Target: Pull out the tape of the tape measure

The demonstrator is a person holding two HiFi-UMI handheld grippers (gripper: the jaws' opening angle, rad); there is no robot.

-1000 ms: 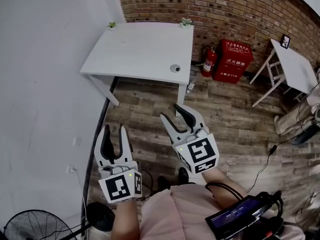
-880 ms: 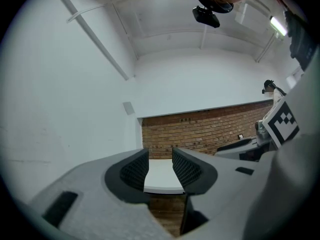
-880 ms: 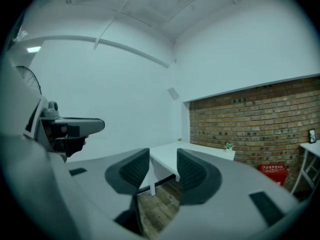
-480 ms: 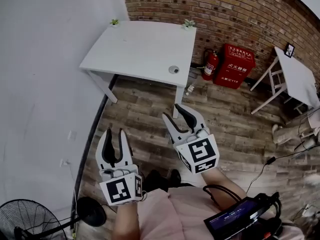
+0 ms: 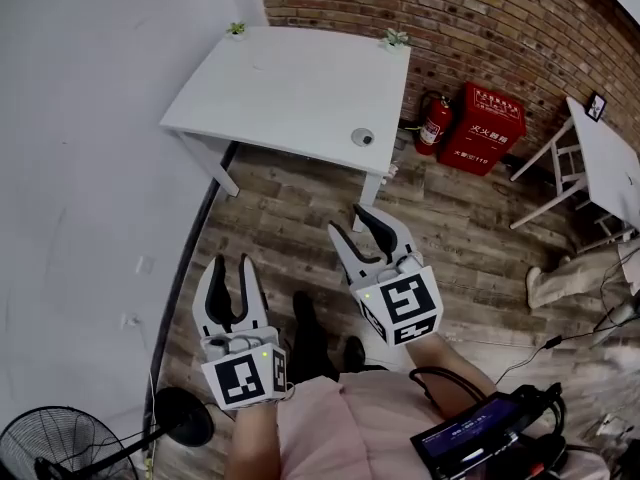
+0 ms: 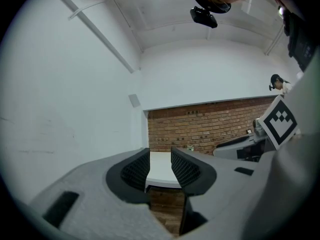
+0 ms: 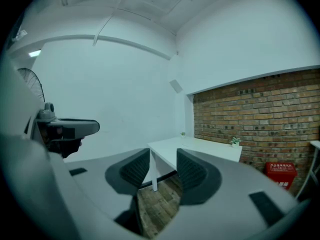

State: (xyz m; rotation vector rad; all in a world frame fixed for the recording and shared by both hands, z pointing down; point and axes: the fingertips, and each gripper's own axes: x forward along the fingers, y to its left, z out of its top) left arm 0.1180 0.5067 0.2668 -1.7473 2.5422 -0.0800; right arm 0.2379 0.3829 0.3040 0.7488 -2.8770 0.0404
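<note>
The tape measure point(image 5: 362, 137), a small round grey thing, lies on the white table point(image 5: 290, 88) near its front right corner. Both grippers hang over the wooden floor, well short of the table and pointing toward it. My left gripper point(image 5: 229, 264) is open with nothing between its jaws; in the left gripper view point(image 6: 160, 166) the table top point(image 6: 161, 165) shows through the gap. My right gripper point(image 5: 352, 223) is open wider and also empty; its own view point(image 7: 163, 171) shows the table point(image 7: 200, 146) ahead. The tape measure is too small to make out in either gripper view.
Two small potted plants point(image 5: 237, 29) point(image 5: 395, 38) stand at the table's back edge by the brick wall. A red fire extinguisher point(image 5: 435, 123) and a red box point(image 5: 492, 128) sit right of the table. A second white table point(image 5: 610, 168) is far right, a fan point(image 5: 60, 448) bottom left.
The left jaws have narrowed a little. The view has drifted, with the table now slightly nearer and more to the right. Both grippers stay empty.
</note>
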